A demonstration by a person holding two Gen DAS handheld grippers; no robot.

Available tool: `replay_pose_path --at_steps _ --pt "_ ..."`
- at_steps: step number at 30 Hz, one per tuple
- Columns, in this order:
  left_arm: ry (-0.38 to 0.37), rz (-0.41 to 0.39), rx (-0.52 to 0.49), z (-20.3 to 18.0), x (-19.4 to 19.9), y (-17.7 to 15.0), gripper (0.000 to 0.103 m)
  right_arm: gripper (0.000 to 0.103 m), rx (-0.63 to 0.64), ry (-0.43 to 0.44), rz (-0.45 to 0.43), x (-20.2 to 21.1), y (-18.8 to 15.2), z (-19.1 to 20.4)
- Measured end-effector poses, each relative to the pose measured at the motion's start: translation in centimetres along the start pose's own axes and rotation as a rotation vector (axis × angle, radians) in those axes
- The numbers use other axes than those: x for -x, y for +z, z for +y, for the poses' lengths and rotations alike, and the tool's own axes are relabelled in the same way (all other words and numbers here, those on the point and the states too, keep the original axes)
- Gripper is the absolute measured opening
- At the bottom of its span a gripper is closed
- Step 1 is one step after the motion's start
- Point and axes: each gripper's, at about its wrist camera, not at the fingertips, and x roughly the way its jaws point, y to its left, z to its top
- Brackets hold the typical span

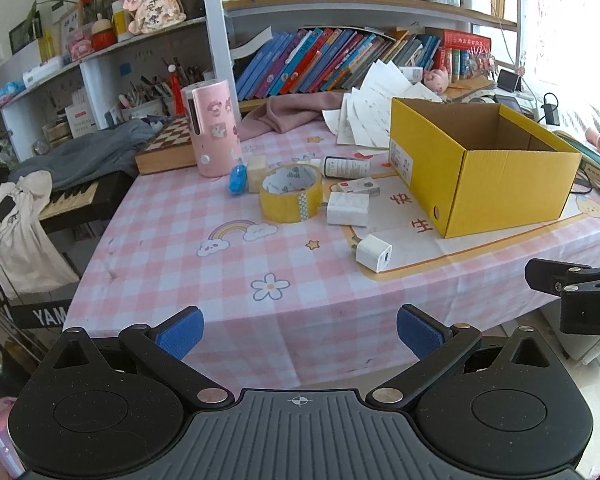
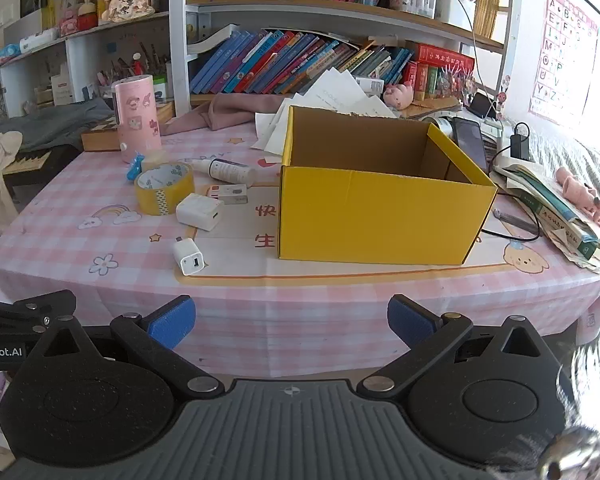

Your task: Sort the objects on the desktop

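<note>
While both sets of tongs hang short of the near edge of the surface (image 2: 340, 320), the left tongs (image 1: 300, 334) and the right tongs (image 2: 292, 322) stand spread wide, nothing between the pads. Landmark: yellow box (image 2: 380, 216), open and upright on the surface. Left of it lie a white charger (image 2: 188, 258), white adapter (image 2: 198, 212), tape roll (image 2: 162, 194) and small bottle (image 2: 228, 171), all apart from the box.

We're running two matching rigs here: the left hand-held gripper (image 1: 299, 332) and right hand-held gripper (image 2: 291, 322) are both matte black plastic with ribbed grey centre plates, round side discs, silver pivot screws and blue textured finger pads (image 1: 418, 334). White "Robot.AI" lettering shows on one side.
</note>
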Motion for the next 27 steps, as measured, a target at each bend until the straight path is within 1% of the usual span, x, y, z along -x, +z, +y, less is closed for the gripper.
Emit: replay_pose_path --at_steps 27 --pt "-0.002 0.014 -0.001 0.01 -0.05 -0.13 0.103 0.103 -0.005 0.006 -0.001 0.07 0.07 0.17"
